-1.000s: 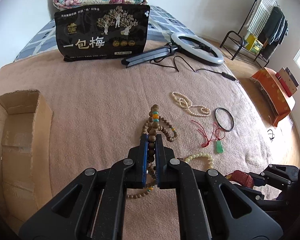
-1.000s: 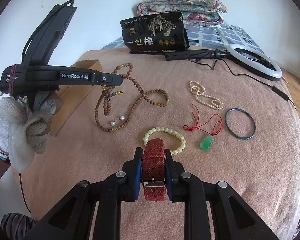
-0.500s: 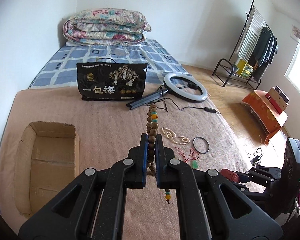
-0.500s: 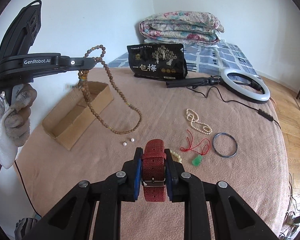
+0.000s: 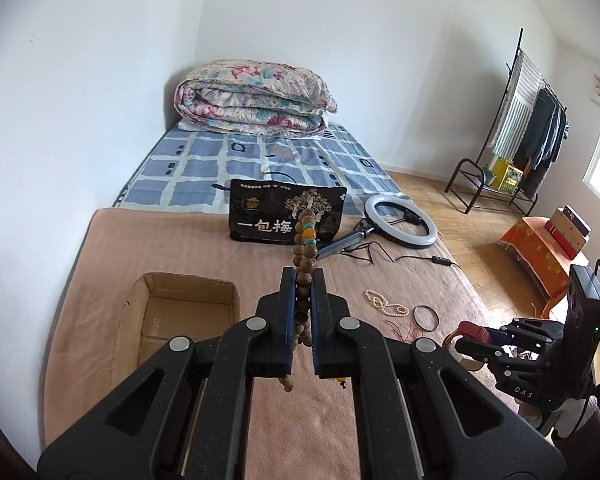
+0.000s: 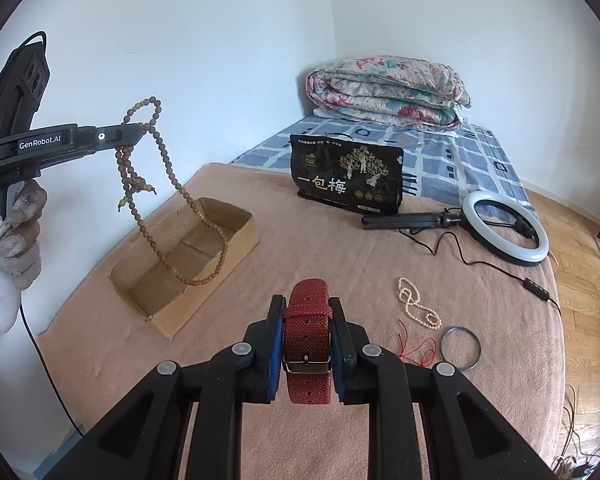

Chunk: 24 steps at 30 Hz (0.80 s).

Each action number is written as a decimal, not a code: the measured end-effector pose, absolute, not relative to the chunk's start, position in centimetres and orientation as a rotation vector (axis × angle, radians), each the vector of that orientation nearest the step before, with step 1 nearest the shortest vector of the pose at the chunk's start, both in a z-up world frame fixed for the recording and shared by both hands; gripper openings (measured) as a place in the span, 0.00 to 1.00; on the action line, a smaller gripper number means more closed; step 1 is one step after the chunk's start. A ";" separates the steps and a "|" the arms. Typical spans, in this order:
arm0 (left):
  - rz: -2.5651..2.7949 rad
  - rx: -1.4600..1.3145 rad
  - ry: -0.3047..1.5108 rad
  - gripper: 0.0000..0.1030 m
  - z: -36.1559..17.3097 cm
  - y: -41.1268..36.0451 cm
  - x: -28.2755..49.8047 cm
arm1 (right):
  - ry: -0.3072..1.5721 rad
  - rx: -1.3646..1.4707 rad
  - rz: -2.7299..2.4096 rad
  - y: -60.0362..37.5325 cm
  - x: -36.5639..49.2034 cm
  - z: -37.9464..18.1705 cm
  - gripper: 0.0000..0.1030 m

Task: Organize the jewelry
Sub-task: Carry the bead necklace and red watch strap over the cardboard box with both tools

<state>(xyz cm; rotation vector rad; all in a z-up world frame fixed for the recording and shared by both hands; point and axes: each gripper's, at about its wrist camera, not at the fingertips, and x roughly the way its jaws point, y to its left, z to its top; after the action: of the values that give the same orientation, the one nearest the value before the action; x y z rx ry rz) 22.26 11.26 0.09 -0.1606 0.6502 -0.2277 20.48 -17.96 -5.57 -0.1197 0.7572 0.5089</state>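
Observation:
My left gripper [image 5: 303, 276] is shut on a long brown wooden bead necklace [image 5: 303, 256]. In the right wrist view the left gripper [image 6: 134, 133] holds the necklace [image 6: 168, 184] high in the air, and its loop hangs down over the open cardboard box [image 6: 244, 236]. The box [image 5: 148, 292] lies on the pink blanket, left of my left gripper. My right gripper [image 6: 306, 304] is shut on a red woven watch strap [image 6: 307, 332], held above the blanket; it also shows in the left wrist view [image 5: 466, 334].
A pearl necklace [image 6: 414, 304], a red cord [image 6: 414, 346] and a dark bangle [image 6: 460, 348] lie on the blanket to the right. A black snack bag [image 6: 346, 180], a ring light [image 6: 508, 228] with cable and a folded quilt [image 6: 384, 88] are farther back.
My left gripper has lifted the bead necklace off the blanket and carried it up and left, over the box. My right gripper has risen with the red strap.

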 end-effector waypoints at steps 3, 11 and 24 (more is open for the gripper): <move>-0.211 -0.168 0.638 0.04 0.6 13.0 21.6 | 0.750 -0.124 0.529 -16.5 20.9 -5.0 0.18; -0.153 -0.150 0.645 0.04 -0.6 16.8 20.8 | 0.744 -0.136 0.597 -11.4 22.1 -4.7 0.18; -0.109 -0.212 0.726 0.04 -6.3 22.3 21.6 | 0.789 -0.127 0.702 -2.3 24.7 -7.3 0.18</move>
<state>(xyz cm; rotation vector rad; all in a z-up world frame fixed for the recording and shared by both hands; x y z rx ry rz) 21.57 22.31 -6.28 -0.2123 0.7262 -0.1089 24.70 -2.32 -7.31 -0.1270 0.7885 0.7017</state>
